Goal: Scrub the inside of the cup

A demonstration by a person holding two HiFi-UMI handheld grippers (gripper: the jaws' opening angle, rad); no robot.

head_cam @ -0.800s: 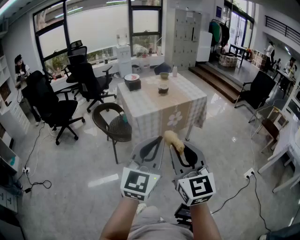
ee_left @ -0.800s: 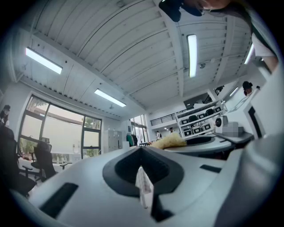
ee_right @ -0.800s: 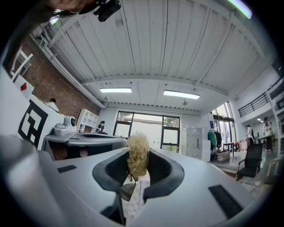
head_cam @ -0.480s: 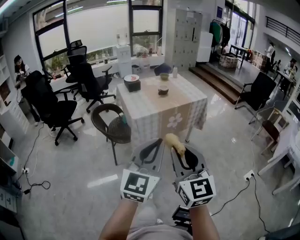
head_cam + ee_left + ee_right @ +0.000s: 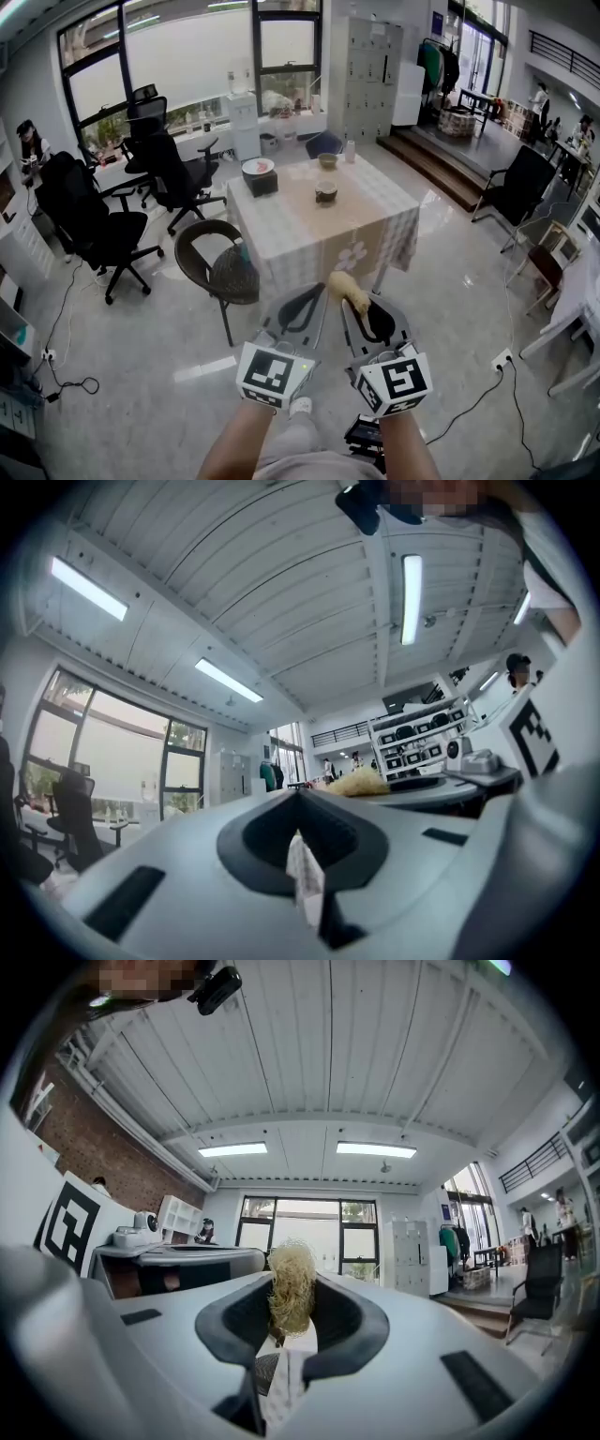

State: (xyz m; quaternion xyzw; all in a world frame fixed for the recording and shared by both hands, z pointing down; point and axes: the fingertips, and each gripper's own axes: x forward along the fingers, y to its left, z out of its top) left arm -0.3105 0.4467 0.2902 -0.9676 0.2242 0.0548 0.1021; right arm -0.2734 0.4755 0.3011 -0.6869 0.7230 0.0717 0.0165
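Straw-yellow fibre scrubber (image 5: 345, 284): one, pinched between the jaws of the right gripper (image 5: 364, 314), with its tuft standing out past the tips.
Left gripper (image 5: 302, 305): one, jaws pressed together with nothing between them, held just beside the right gripper.
Cup (image 5: 326, 193): one small dark vessel, judged to be the cup. It stood on the checked table (image 5: 375, 220), well ahead of both grippers and apart from them.
Other tableware: one bowl (image 5: 327, 160) beyond the cup; one dark box (image 5: 260, 178) carrying a plate, ahead and to the left; one pale bottle (image 5: 350, 146) at the far edge.
Chairs: one wicker chair (image 5: 225, 267), ahead-left between the grippers and the table.
Risk, grip: the scrubber looked to be held by its lower end only, so pressing it against the cup wall might twist or pull it loose.
Risk, cup: nothing steadied it. Scrubbing one-handed, with the left jaws not opened to hold it, could tip or skid it on the cloth.
Risk, approach: the wicker chair lay near the way forward and could be knocked.
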